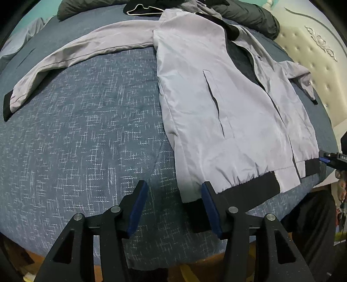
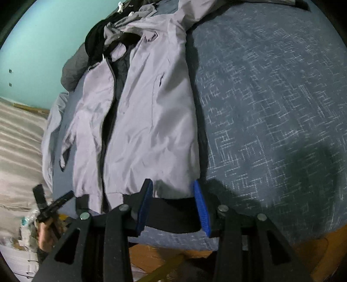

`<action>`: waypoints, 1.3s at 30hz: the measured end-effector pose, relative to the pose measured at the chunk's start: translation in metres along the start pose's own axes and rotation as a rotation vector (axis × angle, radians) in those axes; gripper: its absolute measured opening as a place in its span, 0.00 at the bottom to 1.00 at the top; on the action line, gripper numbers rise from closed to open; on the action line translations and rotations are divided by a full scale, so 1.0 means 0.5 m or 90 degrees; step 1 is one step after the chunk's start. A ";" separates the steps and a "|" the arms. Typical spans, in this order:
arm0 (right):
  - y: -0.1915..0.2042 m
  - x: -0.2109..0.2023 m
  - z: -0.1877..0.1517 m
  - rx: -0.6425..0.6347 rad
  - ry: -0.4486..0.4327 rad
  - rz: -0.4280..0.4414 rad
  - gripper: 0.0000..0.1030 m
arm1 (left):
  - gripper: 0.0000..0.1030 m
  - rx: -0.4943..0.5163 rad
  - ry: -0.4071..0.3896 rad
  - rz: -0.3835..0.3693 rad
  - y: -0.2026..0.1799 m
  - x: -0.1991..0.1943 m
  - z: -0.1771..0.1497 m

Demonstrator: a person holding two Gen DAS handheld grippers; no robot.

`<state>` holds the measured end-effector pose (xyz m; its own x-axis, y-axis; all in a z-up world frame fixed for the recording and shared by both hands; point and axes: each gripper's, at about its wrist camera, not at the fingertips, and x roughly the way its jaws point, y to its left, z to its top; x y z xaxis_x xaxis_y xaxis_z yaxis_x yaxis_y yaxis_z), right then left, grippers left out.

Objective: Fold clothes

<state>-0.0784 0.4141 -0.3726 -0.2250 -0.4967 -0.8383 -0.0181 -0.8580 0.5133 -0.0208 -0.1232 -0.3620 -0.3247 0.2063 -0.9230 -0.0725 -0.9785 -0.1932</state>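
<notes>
Our left claw (image 1: 174, 206) is spread wide over the near hem corner of the jacket (image 1: 216, 104), gripping nothing. Our right claw (image 2: 172, 206) is spread too, straddling the black hem. The jacket lies flat on the bed (image 1: 86, 141), front up, one sleeve (image 1: 76, 54) stretched out left, hanger (image 1: 141, 9) at the far end.

Jacket (image 1: 216, 104) flat on bed (image 1: 91, 134), hanger (image 1: 141, 9) behind it.

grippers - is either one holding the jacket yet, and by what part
Nothing is held. The left gripper and right gripper are both open at the jacket's black hem band, not closed on it.
</notes>
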 end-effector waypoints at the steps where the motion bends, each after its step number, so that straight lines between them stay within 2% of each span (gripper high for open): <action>1: 0.003 0.005 -0.001 -0.005 0.004 -0.008 0.40 | 0.54 -0.001 0.000 0.000 -0.001 0.000 0.000; 3: 0.005 0.012 -0.001 -0.011 0.009 -0.017 0.39 | 0.54 -0.003 -0.001 0.001 0.000 -0.002 0.000; 4: 0.003 0.012 0.000 -0.011 0.009 -0.018 0.31 | 0.54 -0.004 0.000 0.002 0.002 -0.001 0.000; 7: 0.004 0.005 0.002 -0.024 0.006 -0.024 0.21 | 0.54 -0.014 0.006 0.001 0.010 0.007 -0.003; 14: -0.011 -0.018 0.001 -0.024 -0.007 -0.028 0.11 | 0.53 -0.038 0.018 -0.035 0.017 0.036 -0.010; 16: -0.014 -0.021 0.001 -0.023 -0.009 -0.029 0.10 | 0.41 -0.037 0.013 -0.047 0.015 0.033 -0.010; 17: -0.014 -0.023 0.001 -0.023 -0.009 -0.031 0.10 | 0.24 -0.035 0.011 -0.052 0.013 0.030 -0.011; 20: -0.015 -0.038 0.004 -0.026 -0.014 -0.040 0.10 | 0.05 -0.029 0.003 -0.067 0.007 0.021 -0.011; 25: -0.019 -0.064 0.006 -0.035 -0.014 -0.059 0.09 | 0.05 -0.008 -0.008 -0.086 -0.005 -0.003 -0.013; 36: -0.039 -0.027 0.009 -0.033 0.022 -0.111 0.09 | 0.04 -0.003 0.015 -0.042 0.006 0.011 -0.022; 38: -0.034 -0.028 0.015 -0.037 0.031 -0.111 0.12 | 0.08 -0.013 0.001 -0.035 0.013 -0.007 -0.014; 39: -0.035 -0.035 0.019 -0.036 0.031 -0.114 0.17 | 0.15 -0.019 -0.008 -0.030 0.018 -0.018 -0.010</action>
<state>-0.0833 0.4388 -0.3653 -0.1757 -0.3394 -0.9241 0.0018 -0.9388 0.3445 -0.0139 -0.1339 -0.3569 -0.3333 0.2515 -0.9086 -0.0601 -0.9675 -0.2458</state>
